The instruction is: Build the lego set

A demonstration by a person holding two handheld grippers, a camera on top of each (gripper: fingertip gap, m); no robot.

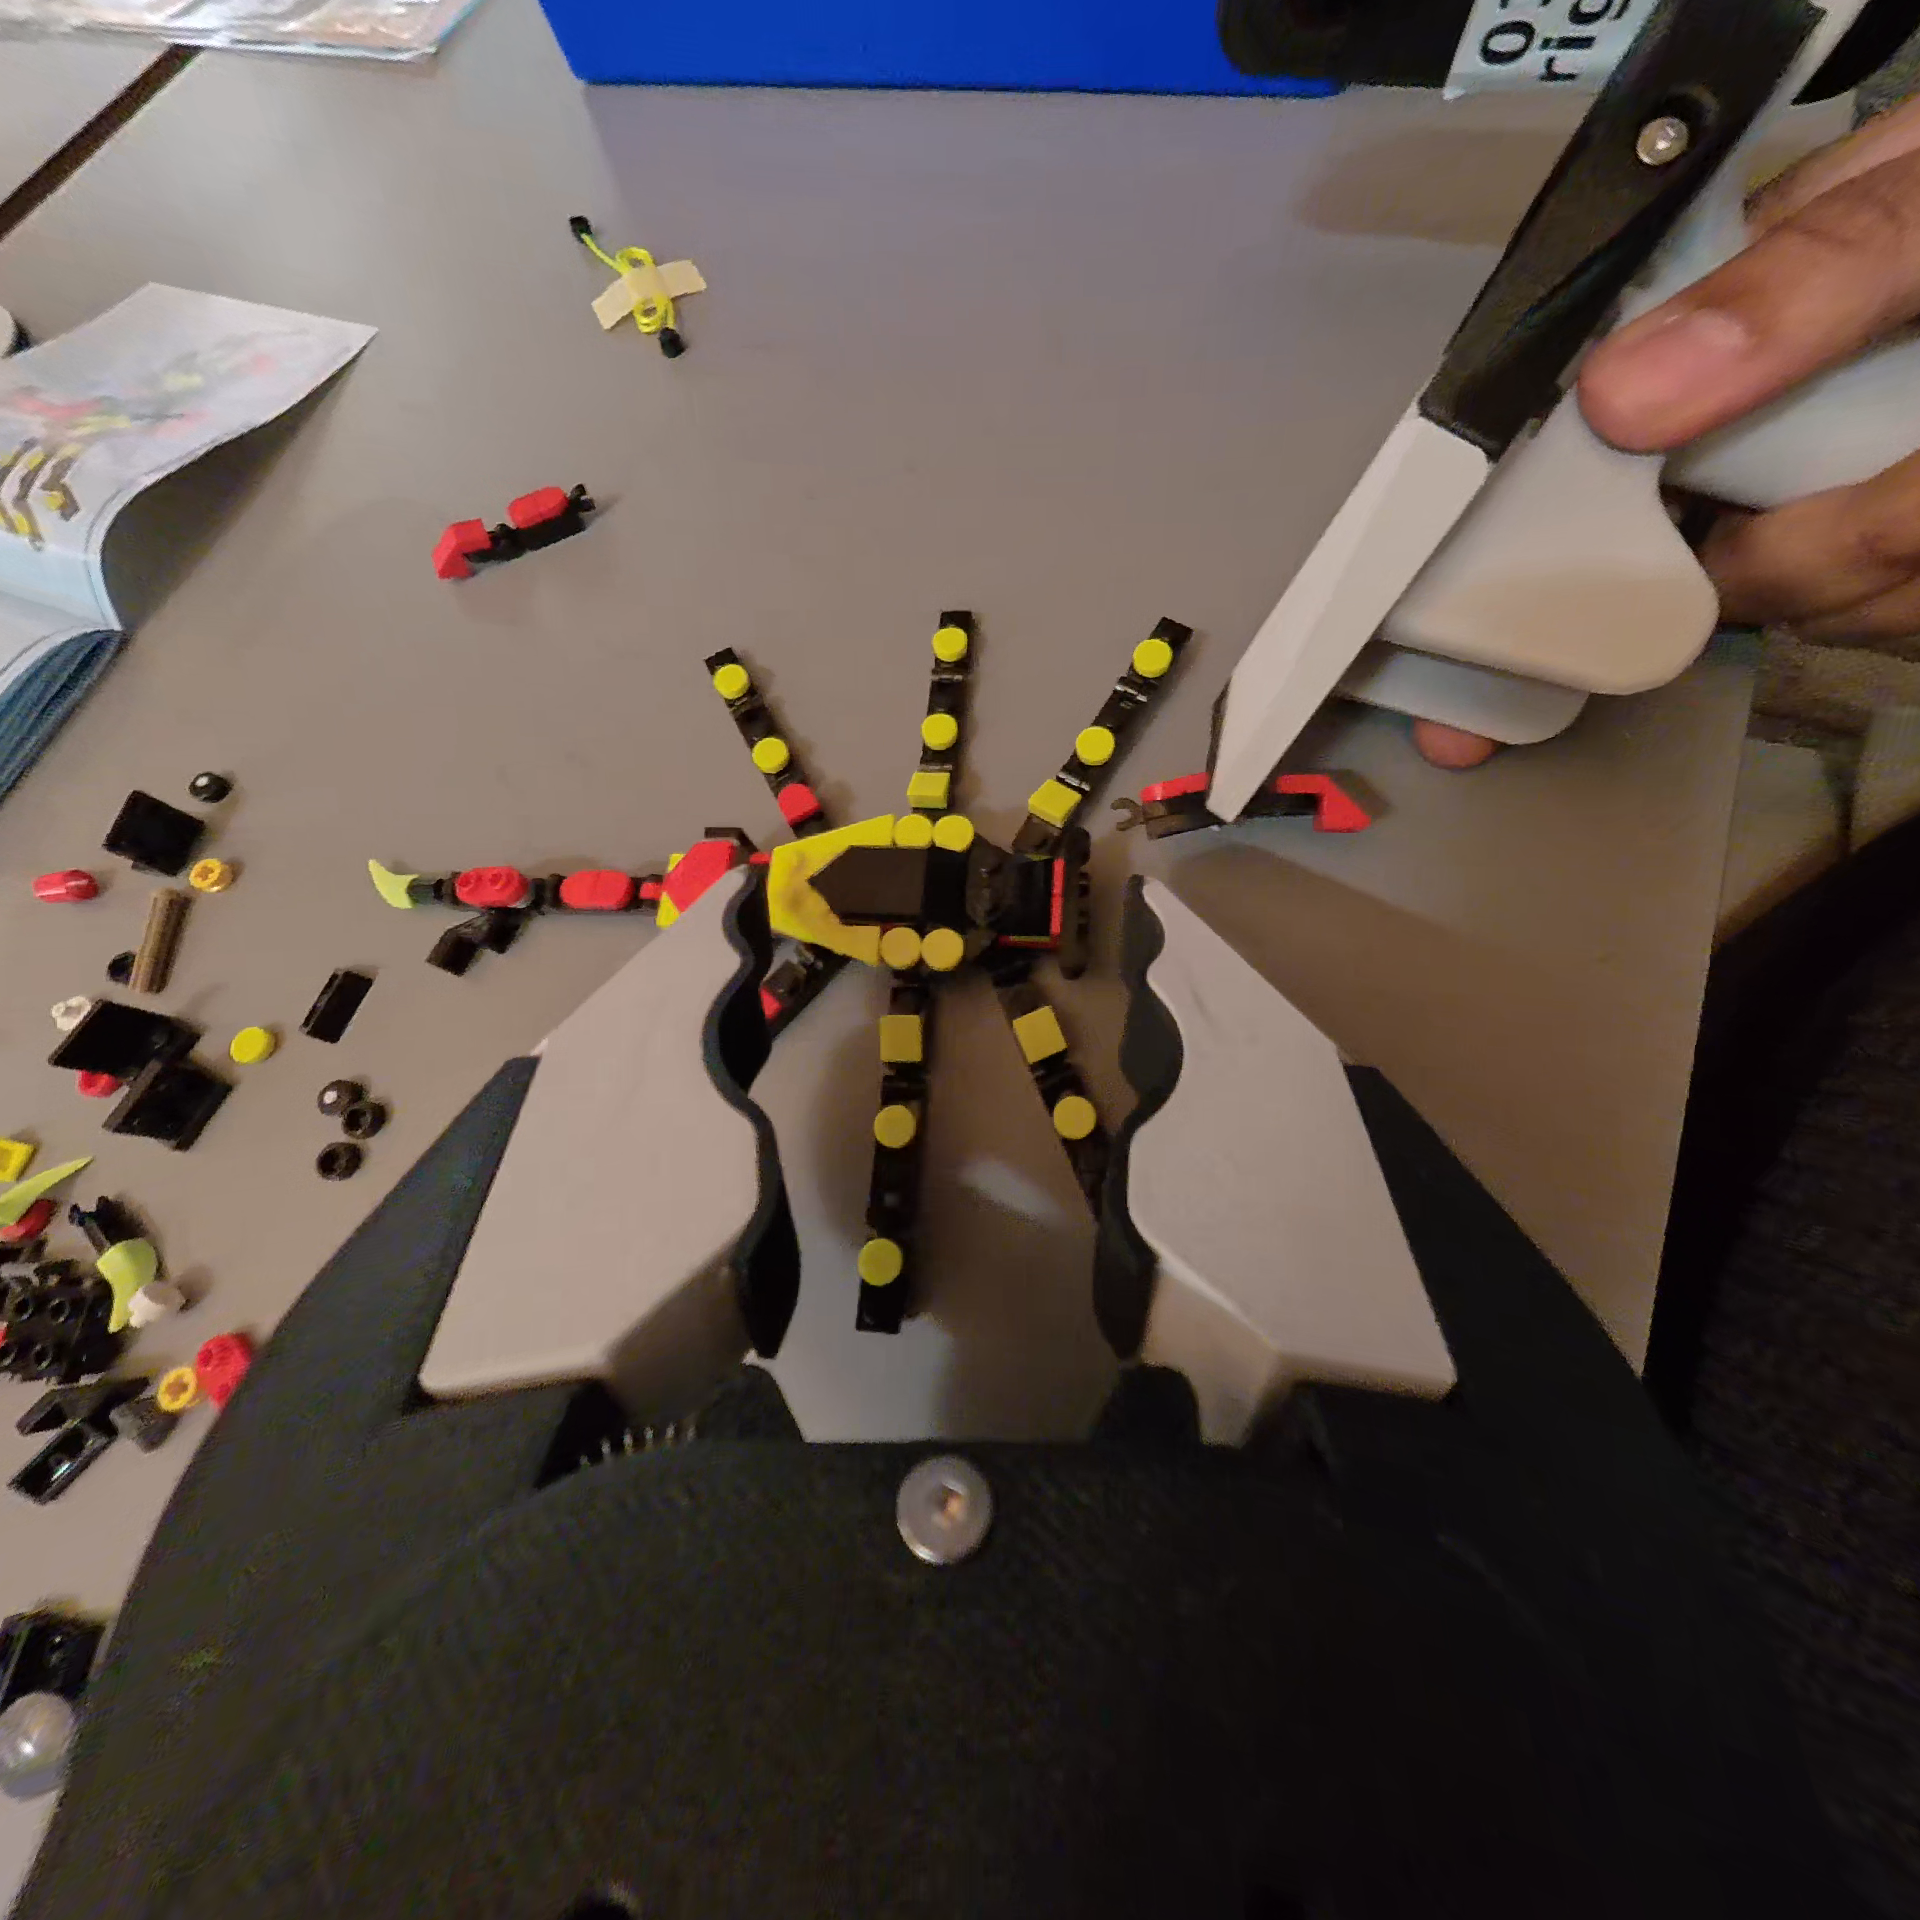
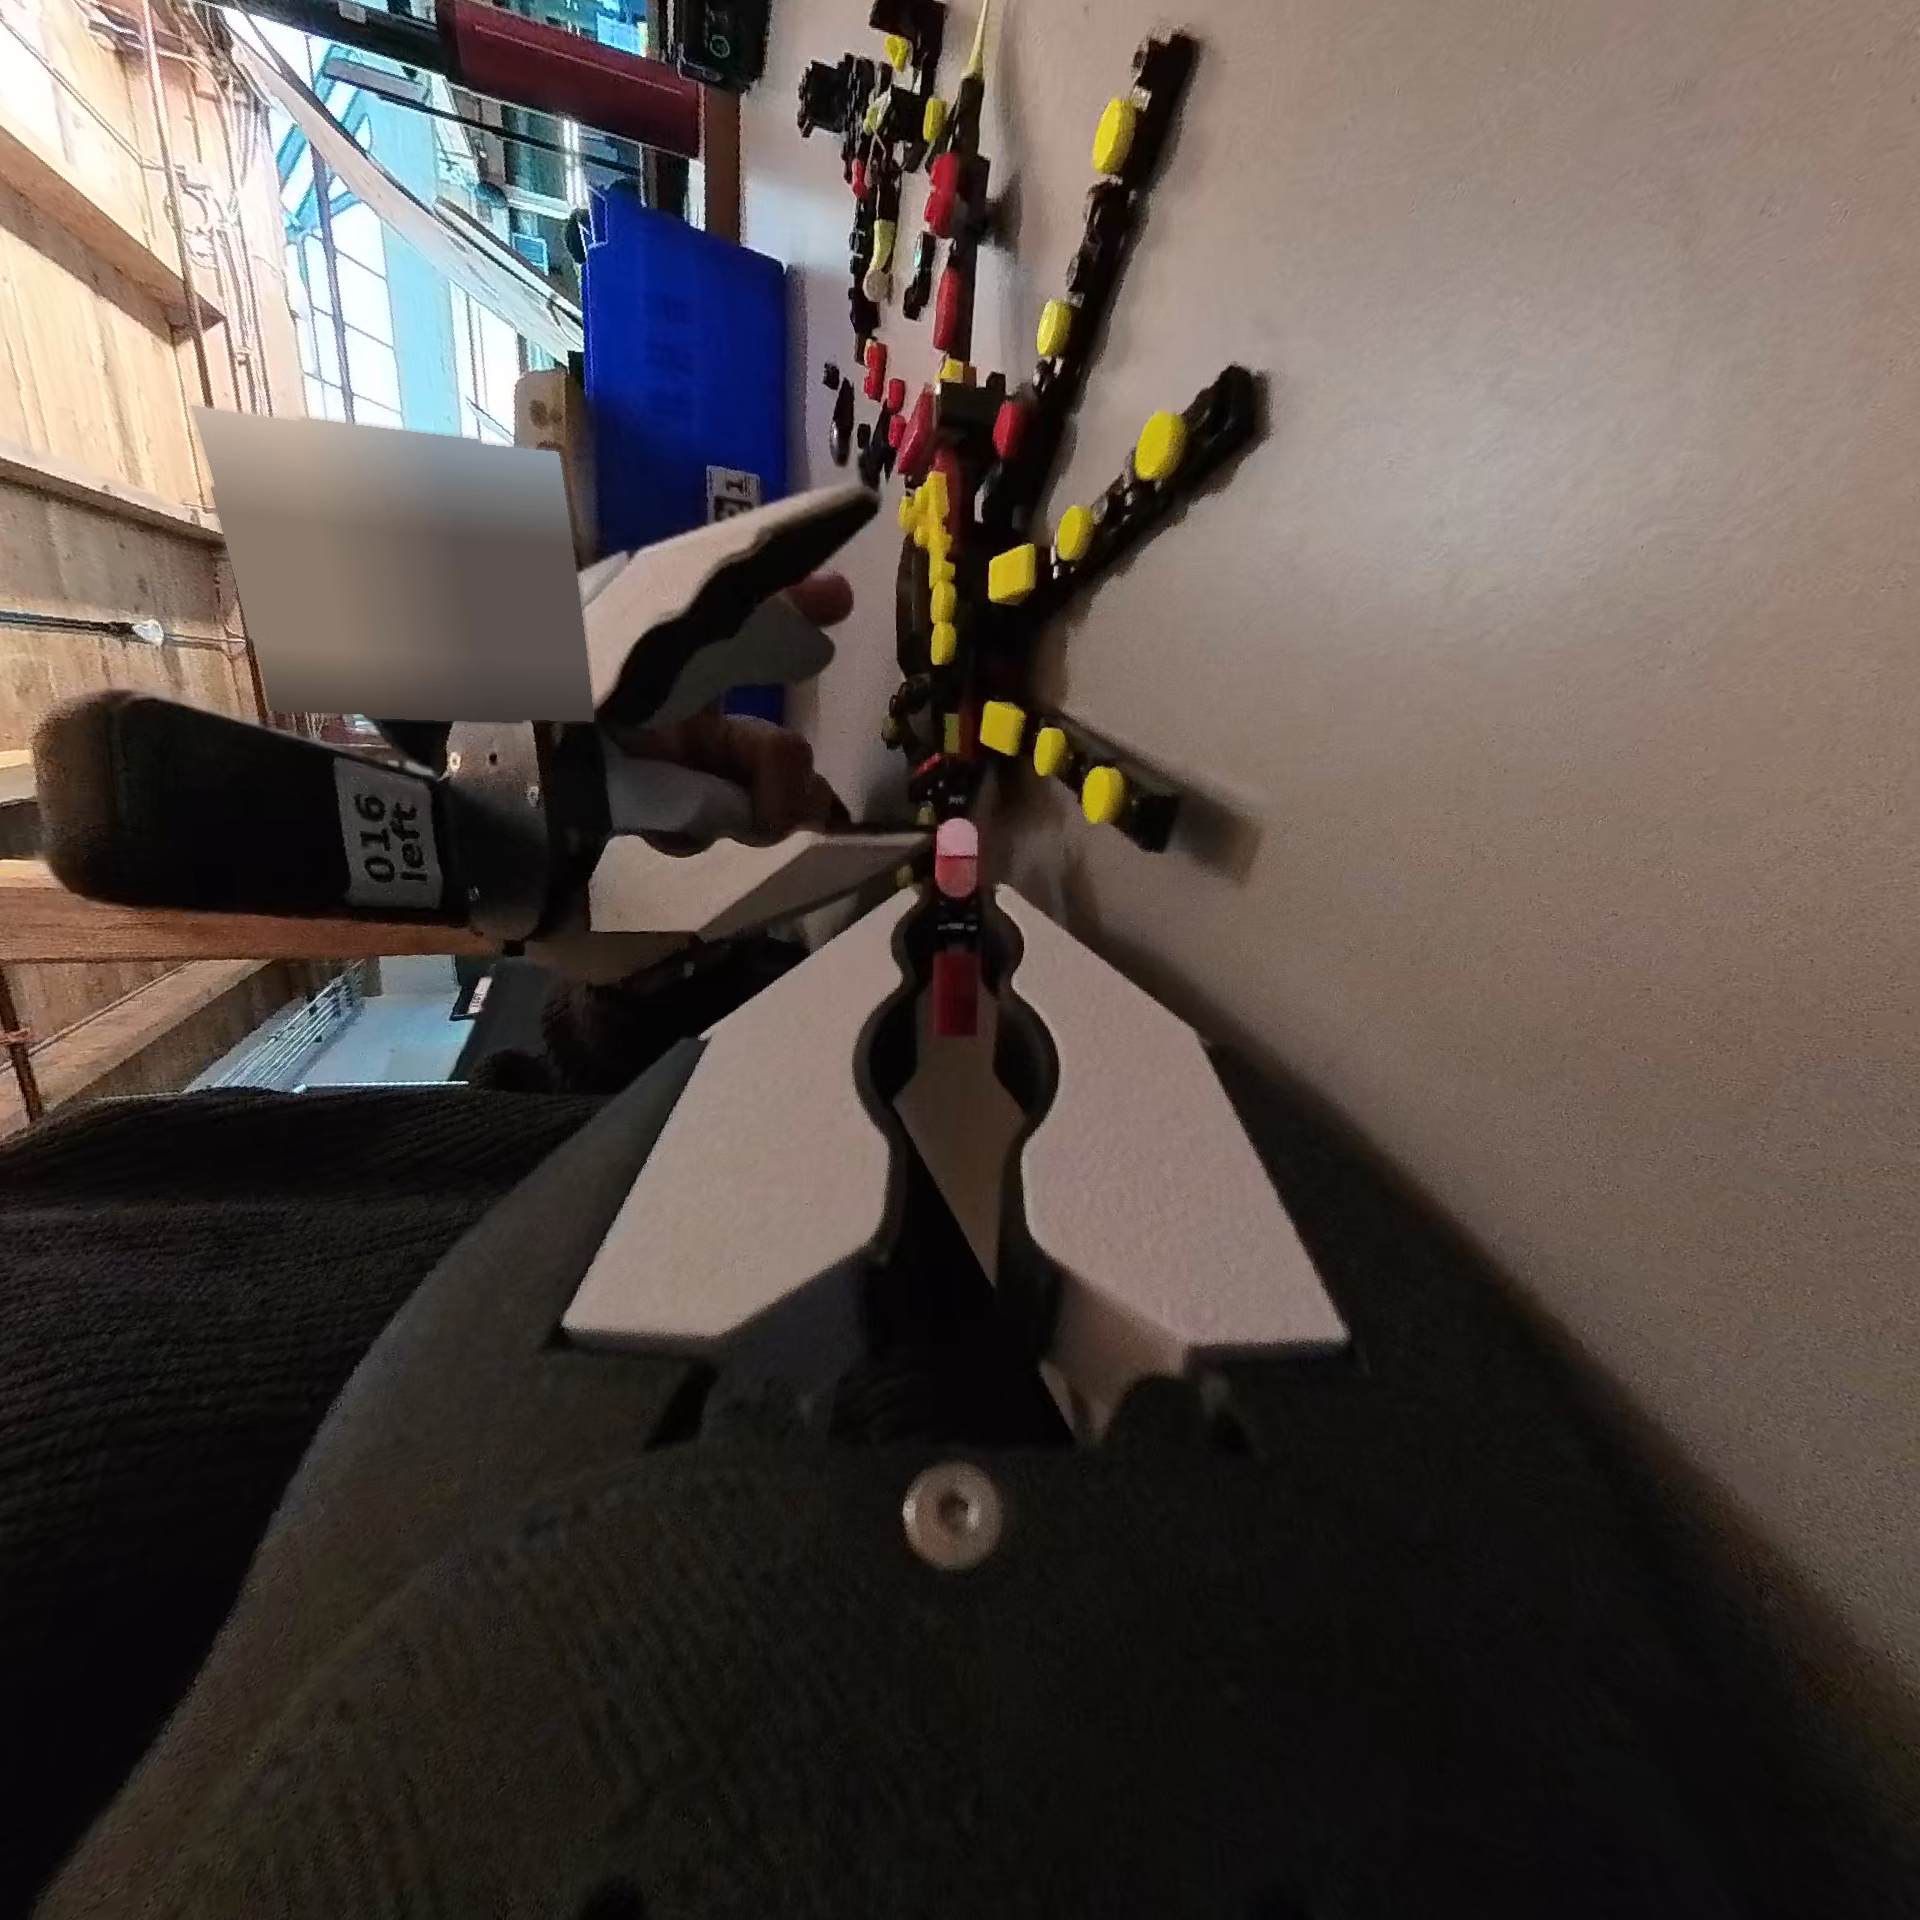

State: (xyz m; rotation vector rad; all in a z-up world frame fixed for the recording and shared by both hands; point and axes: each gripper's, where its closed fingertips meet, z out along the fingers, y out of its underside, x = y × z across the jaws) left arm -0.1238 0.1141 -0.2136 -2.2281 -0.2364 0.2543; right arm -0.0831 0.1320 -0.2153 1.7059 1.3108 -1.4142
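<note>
A black, yellow and red brick scorpion model (image 1: 914, 894) lies flat on the grey table (image 1: 1039, 364), legs spread and red tail pointing left. My left gripper (image 1: 940, 904) is open, with its fingertips on either side of the model's body; the right pad stands clear of it. My right gripper (image 1: 1231, 795) is shut on a small red and black claw piece (image 1: 1320, 802) and holds it just right of the model's head end. In the right wrist view the right gripper (image 2: 956, 920) pinches that piece (image 2: 954, 982), and the left gripper's fingers (image 2: 748, 551) spread over the model (image 2: 935, 582).
Several loose black, red and yellow pieces (image 1: 156, 1091) lie at the left. A second red and black claw piece (image 1: 509, 530), a taped yellow string (image 1: 644, 291), an open booklet (image 1: 135, 436) and a blue box (image 1: 883, 42) lie farther off. The table edge (image 1: 1704, 935) is at the right.
</note>
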